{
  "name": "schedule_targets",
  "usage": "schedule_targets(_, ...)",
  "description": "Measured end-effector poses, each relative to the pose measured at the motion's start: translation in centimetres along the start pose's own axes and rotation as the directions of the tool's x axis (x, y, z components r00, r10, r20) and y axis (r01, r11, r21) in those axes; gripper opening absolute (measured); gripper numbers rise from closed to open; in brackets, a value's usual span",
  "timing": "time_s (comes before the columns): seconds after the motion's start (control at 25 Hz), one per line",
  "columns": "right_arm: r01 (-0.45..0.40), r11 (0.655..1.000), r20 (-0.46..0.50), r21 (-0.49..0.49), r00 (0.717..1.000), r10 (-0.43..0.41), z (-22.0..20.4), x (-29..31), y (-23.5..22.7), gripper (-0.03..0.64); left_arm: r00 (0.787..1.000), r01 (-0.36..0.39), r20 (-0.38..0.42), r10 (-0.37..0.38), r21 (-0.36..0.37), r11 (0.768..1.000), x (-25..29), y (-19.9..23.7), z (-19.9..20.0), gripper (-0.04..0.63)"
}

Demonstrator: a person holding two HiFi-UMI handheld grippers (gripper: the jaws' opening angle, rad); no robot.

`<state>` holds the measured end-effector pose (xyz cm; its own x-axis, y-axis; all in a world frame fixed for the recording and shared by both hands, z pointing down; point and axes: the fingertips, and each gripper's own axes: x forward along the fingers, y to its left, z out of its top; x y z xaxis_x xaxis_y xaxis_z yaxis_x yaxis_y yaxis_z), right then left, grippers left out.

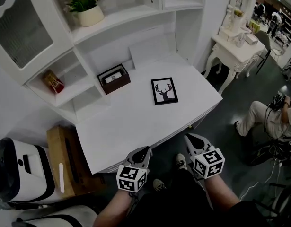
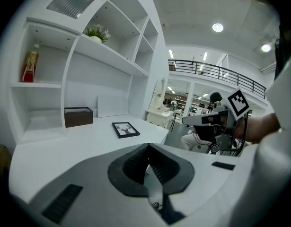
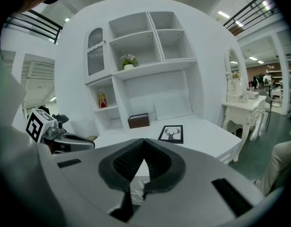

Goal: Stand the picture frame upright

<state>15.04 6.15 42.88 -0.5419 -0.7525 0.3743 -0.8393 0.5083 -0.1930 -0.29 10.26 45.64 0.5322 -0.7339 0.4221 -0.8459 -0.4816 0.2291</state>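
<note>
Deer-print picture frame (image 1: 164, 91) lies flat on the white desk (image 1: 136, 122); left gripper (image 1: 146, 150) and right gripper (image 1: 188, 138) both clamped shut, holding nothing.

Setting was a mock home study staged in a large hall, white worktop (image 1: 136, 119) under shelf unit (image 1: 122, 17), potted flowers (image 1: 86, 6), dressing table (image 1: 230, 48), mezzanine railing (image 2: 216, 71), ceiling lights (image 2: 217, 27) beyond.

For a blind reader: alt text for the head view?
A black picture frame with a deer silhouette lies flat on a white desk; short of its near edge, the left gripper and right gripper are shut, empty.
</note>
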Motion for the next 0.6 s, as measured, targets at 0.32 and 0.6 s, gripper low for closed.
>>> schedule_targets(0.32,-0.068,0.998,-0.013,-0.016,0.998,0.068,1.2,3.5,-1.1,0.003,0.998,-0.06,0.003,0.06,-0.023,0.998,2.0,1.7,0.8,0.006)
schedule_targets(0.6,-0.109,0.994,-0.043,-0.019,0.993,0.108,2.7,7.7,-5.1,0.003,0.994,-0.106,0.002,0.106,-0.05,0.993,6.1,3.1,2.8,0.006)
